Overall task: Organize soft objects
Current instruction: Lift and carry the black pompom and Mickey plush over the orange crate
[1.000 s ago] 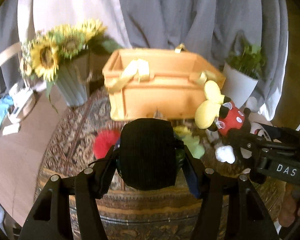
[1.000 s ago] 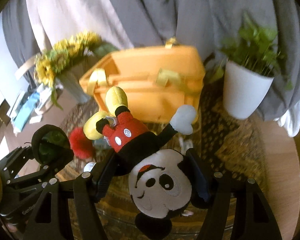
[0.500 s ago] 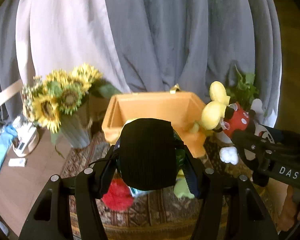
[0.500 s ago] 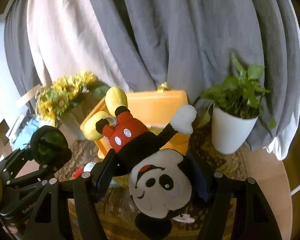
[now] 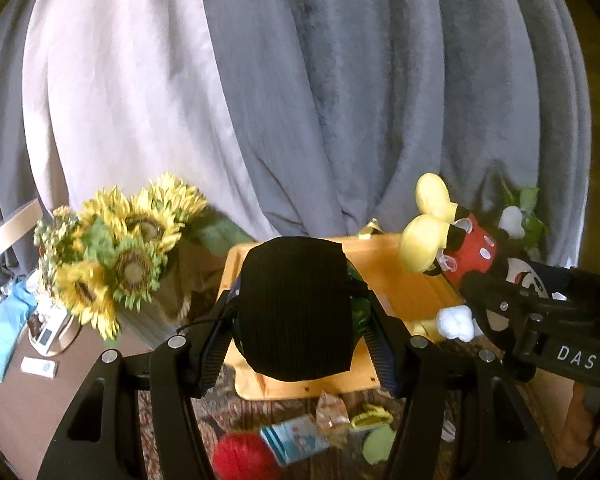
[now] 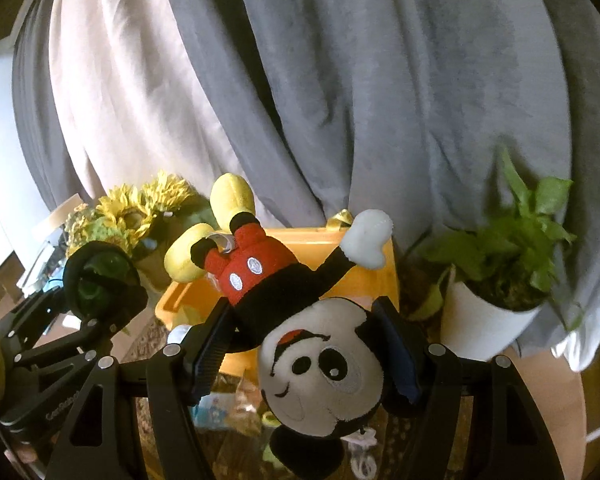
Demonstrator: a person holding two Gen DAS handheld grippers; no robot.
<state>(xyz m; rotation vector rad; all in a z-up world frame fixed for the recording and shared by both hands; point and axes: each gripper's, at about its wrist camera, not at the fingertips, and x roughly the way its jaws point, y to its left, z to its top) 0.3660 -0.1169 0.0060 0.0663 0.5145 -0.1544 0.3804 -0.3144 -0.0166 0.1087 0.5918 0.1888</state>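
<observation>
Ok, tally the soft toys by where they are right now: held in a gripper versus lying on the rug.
Held in a gripper: 2 (black plush in the left gripper, Mickey plush in the right gripper)
Lying on the rug: 2 clearly soft (red pom-pom, green piece); other small items unclear
Total: 4

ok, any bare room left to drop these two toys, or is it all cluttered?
Free: the orange bin, its visible floor bare behind the black plush. Some bare brown tabletop left of the sunflower vase. Crowded: the rug strip before the bin, with red pompom, packet and scraps.
</observation>
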